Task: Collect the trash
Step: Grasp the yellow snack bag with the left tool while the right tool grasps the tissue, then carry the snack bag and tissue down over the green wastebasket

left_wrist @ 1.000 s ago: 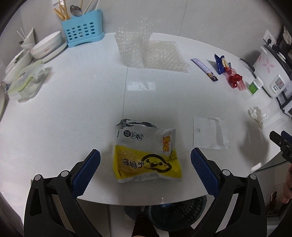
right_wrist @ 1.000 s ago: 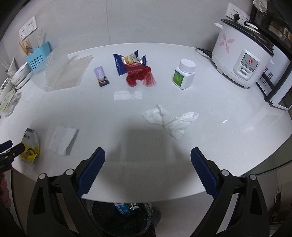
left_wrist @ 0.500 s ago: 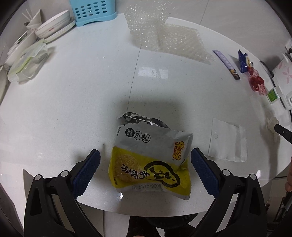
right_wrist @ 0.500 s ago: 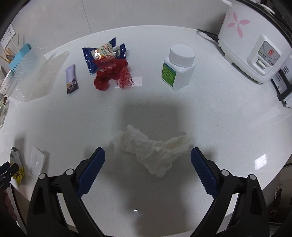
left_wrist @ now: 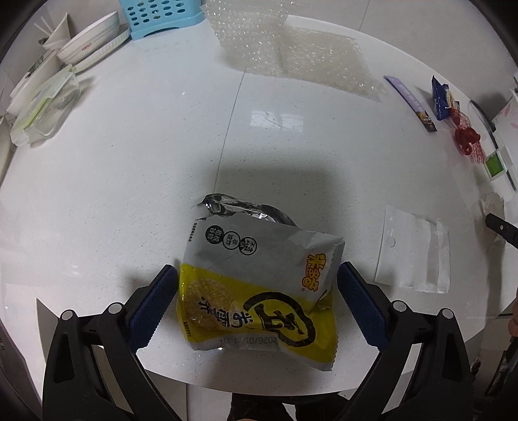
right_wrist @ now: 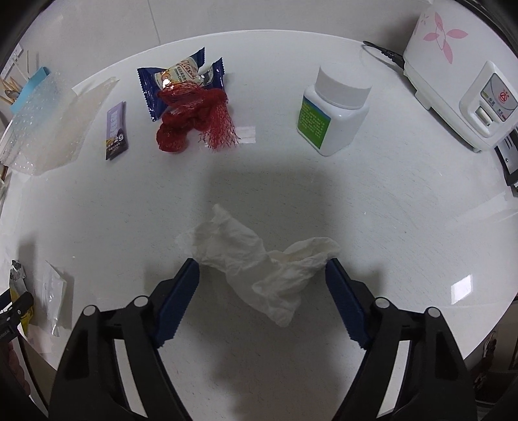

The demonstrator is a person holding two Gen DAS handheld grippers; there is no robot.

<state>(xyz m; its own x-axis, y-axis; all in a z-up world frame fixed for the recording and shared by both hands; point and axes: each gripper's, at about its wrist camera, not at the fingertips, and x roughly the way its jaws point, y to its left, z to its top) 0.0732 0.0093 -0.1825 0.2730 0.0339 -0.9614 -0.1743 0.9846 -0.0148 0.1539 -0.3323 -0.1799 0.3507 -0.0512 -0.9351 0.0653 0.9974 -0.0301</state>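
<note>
**Standing items, not for collection**

White tabletop (right_wrist: 404, 200), round-edged, bearing all items. Rice cooker (right_wrist: 459, 87): white with pink flower print, at the far right edge, cord trailing behind. Pill bottle (right_wrist: 333, 113): white, green label, upright, near the cooker. Blue cutlery holder (left_wrist: 162, 16), perforated, at the far edge. Stacked white bowls (left_wrist: 90, 48) beside it. Clear food container (left_wrist: 45, 110), green-trimmed lid, next to the bowls.

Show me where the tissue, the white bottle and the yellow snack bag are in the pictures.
tissue (right_wrist: 259, 259): right wrist view, on its crumpled middle.
white bottle (right_wrist: 340, 113): right wrist view, on its body below the cap.
yellow snack bag (left_wrist: 259, 291): left wrist view, on the middle of its printed front.
</note>
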